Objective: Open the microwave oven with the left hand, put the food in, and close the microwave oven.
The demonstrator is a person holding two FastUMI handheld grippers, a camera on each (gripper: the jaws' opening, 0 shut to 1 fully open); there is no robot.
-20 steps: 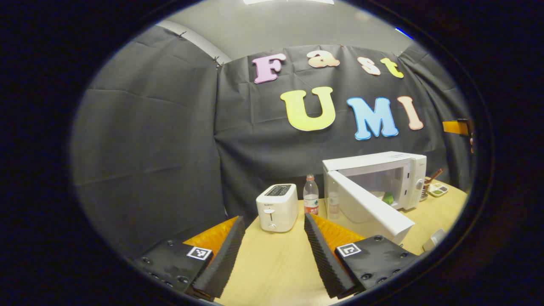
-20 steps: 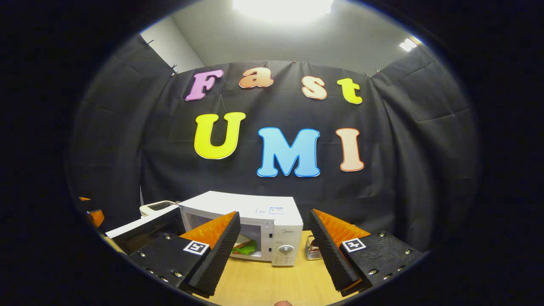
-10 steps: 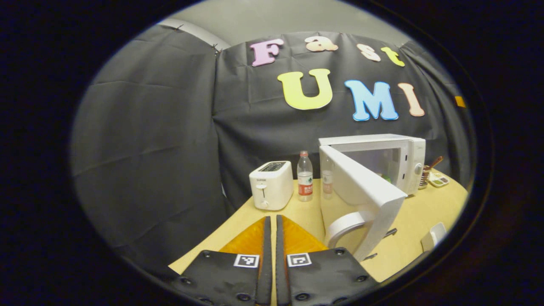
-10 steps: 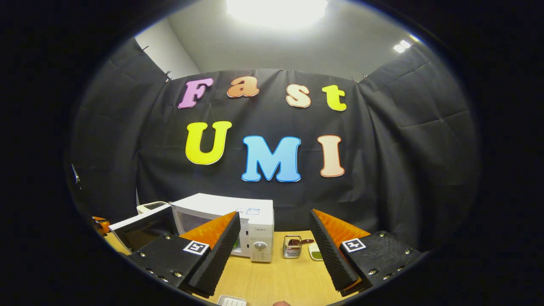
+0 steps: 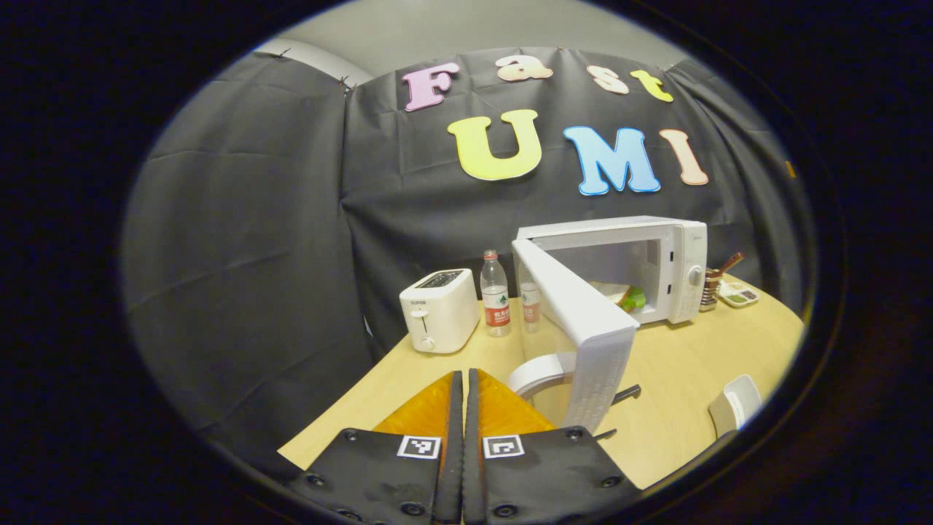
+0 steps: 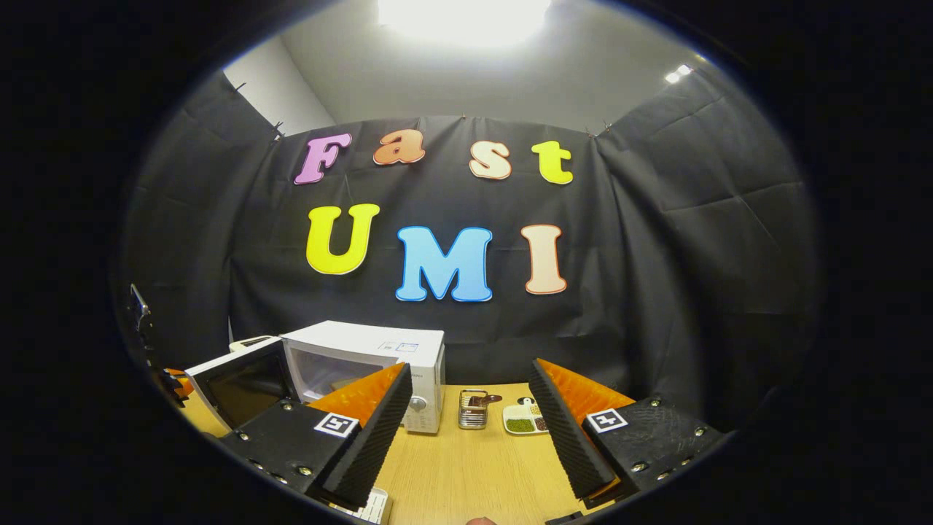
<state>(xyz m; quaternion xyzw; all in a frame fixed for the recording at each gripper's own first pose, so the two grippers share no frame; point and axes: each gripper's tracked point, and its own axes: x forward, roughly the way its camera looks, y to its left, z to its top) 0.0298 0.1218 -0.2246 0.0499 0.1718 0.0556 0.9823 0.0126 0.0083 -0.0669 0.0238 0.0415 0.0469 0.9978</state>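
Ahead of the left tongs (image 5: 463,408), whose 2 fingers are pressed together with nothing between them, the white microwave oven (image 5: 641,266) stands on the wooden surface (image 5: 678,372) with its door (image 5: 576,321) swung wide toward the camera. The door's curved white handle (image 5: 539,373) sits just beyond and right of the fingertips, near them but apart. Inside the cavity lies the food (image 5: 621,295), a sandwich with green leaf showing, at the floor's middle. A round dial marks the control panel; its writing is too small to read. Left of the door stand a white toaster (image 5: 439,319) and a clear water bottle (image 5: 496,304) with a red label, both illegible. A small white dish (image 5: 735,403) lies at the surface's right edge, with bare wood between it and the door.

From the right gripper view, the right tongs (image 6: 470,430) are spread wide and hold nothing. The microwave oven (image 6: 379,364) sits ahead-left, and a metal cup (image 6: 473,410) and a seasoning tray (image 6: 523,419) lie between the fingers farther off.
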